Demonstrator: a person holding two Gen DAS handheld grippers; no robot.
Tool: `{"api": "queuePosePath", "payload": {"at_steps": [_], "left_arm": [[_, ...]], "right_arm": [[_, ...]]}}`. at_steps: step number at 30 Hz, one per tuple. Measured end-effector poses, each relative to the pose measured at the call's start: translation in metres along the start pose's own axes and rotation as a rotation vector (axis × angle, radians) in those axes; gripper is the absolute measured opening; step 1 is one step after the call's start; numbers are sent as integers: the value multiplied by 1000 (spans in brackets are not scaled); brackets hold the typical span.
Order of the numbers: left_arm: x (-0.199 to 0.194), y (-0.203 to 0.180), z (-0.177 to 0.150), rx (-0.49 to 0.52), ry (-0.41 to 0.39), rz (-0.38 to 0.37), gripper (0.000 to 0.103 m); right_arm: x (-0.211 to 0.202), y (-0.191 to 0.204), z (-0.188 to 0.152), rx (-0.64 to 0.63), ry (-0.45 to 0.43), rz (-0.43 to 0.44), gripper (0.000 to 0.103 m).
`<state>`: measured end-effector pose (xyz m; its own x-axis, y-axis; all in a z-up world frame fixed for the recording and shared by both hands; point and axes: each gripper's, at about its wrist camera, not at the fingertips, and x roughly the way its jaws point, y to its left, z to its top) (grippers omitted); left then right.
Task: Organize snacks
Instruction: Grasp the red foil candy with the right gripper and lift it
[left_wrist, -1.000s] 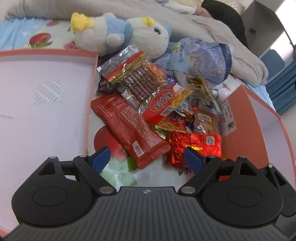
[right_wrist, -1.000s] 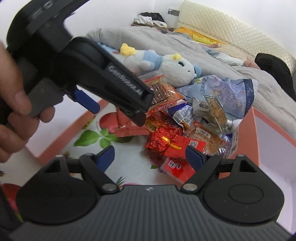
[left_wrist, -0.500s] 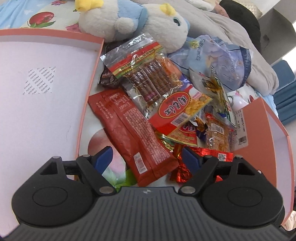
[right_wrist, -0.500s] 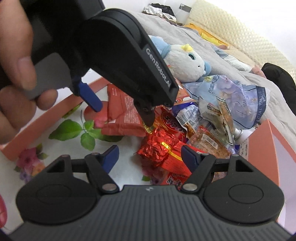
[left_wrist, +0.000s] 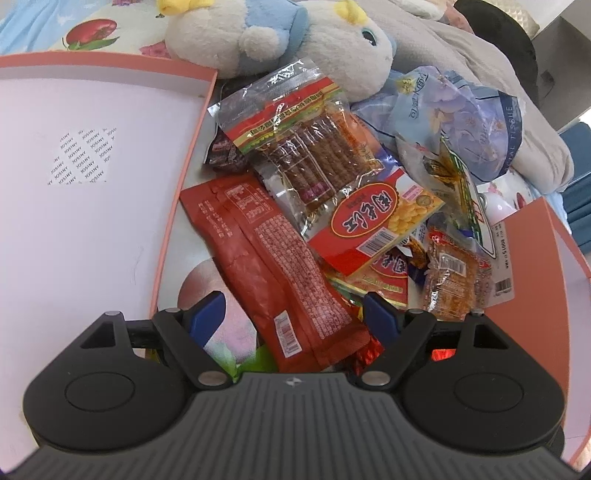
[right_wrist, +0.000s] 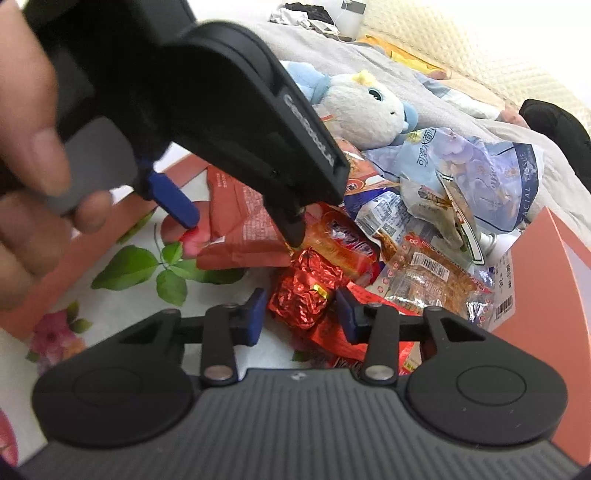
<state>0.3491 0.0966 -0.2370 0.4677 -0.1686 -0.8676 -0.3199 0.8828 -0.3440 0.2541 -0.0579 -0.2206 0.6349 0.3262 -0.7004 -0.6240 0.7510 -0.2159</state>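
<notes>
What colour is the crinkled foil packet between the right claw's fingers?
Shiny red, with a small gold tab: the foil packet, clearest in the right wrist view.

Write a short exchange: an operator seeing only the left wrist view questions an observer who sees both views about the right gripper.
Operator: Where is the right gripper working?
Observer: Its fingers are closing around a crumpled red foil packet, which sits between them.
Operator: What lies under that packet?
Observer: A flat red wrapper, on the flowered sheet.
</notes>
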Motion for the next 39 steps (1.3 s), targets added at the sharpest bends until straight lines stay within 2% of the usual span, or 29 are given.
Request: {"api": "queuePosePath", "payload": {"at_steps": [7,9,14,20,33,35,39], "left_arm": [[6,-12,0,54,-31,78,84],[7,-16,-1,74,-41,104,77],[4,-21,-6,124,-47,133,69],[-10,-20,-24,148,-34,106,63],[-47,-19,-88,175,-7,29,61],[-53,-18,-96,181,-7,25,55],[-66,-14,-112,183,-10,16,54]], "right_arm": [[-12,3,-6,1,-3,14,39],[-16,3,-9,2,-4,18,38],[-27,3,-14,2,-9,24,36],[-43,6,-22,3,-7,38,35],[-87,14,-50,46,22,63,35],[-90,14,-54,69,34,72,35],[-99,13,-62,107,44,83,35]]}}
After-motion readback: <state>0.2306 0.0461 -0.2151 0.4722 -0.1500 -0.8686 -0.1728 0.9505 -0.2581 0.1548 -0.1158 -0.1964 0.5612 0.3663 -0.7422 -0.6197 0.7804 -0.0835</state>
